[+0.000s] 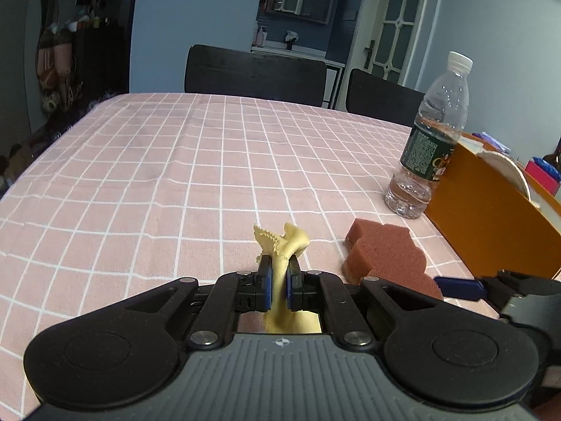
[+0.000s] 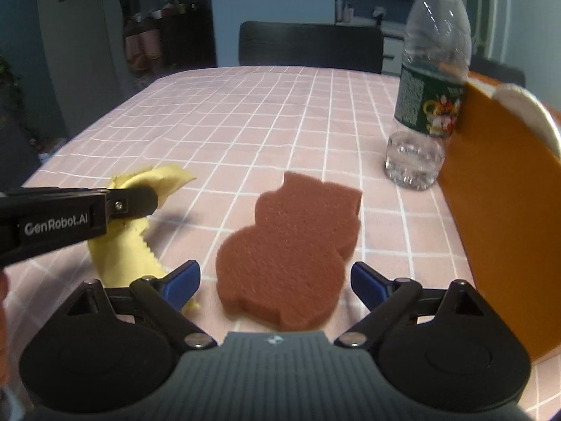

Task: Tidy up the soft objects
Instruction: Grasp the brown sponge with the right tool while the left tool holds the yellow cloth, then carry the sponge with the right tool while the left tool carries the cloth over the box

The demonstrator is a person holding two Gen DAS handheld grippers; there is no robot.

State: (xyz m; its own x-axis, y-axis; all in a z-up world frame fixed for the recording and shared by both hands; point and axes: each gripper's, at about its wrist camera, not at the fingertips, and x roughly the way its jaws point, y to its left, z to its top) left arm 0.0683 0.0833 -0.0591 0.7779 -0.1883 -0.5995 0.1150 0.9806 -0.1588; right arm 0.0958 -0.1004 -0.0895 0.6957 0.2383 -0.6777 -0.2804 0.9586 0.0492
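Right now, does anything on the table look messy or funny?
Only the yellow cloth: it is bunched and twisted because the left gripper pinches it. The brown sponge lies flat and the water bottle stands upright beside the orange box. Nothing is spilled.

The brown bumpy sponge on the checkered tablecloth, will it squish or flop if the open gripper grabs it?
The brown bumpy sponge looks porous and foamy, so it will probably squash between the right gripper pads. It looks thick, so it likely holds its shape rather than flopping. It is probably light.
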